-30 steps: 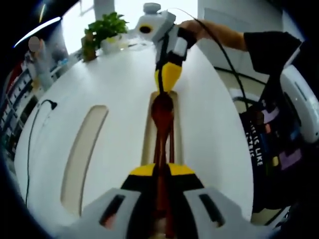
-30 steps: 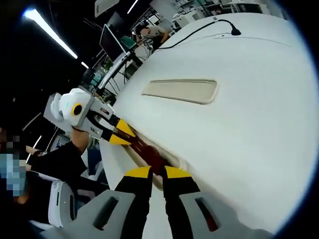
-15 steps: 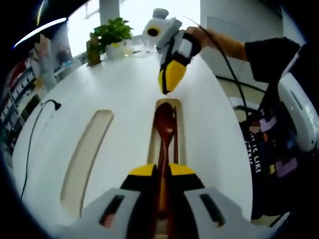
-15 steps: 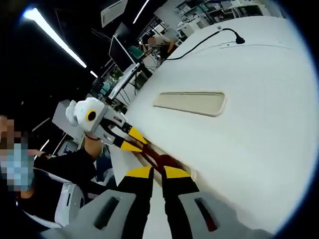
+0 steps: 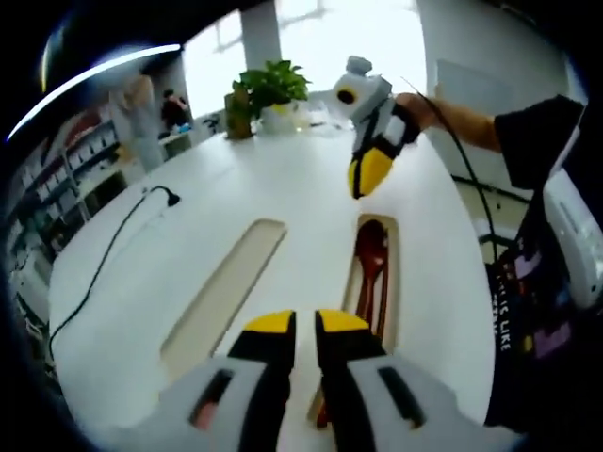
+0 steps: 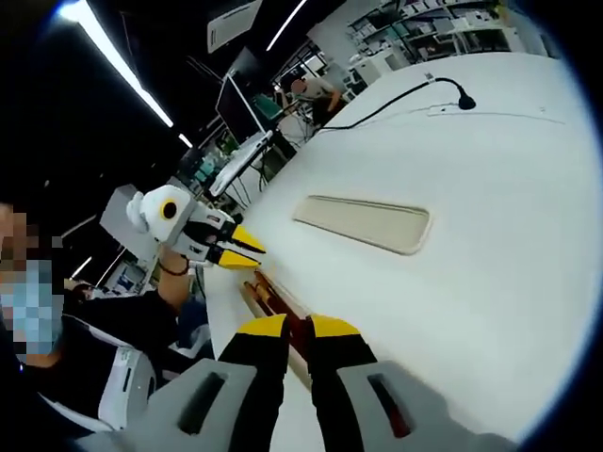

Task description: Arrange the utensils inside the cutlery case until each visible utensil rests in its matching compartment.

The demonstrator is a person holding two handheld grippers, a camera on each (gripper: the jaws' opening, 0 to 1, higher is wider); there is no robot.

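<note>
Lifting clear of the dark red spoon (image 5: 370,268), the left gripper (image 5: 294,325) now hangs empty with its jaws almost closed, just left of the spoon's compartment (image 5: 389,282), where half a second ago it clamped the handle. The spoon lies lengthwise in that slot, bowl at the far end, glossy reddish-brown, alongside slimmer sticks of the same colour. Beside it the second compartment (image 5: 221,297) sits bare in the white tabletop (image 5: 283,188). Beyond the spoon's bowl, the right gripper (image 5: 369,171) hovers with nothing held, jaws together. Placement looks done.
</note>
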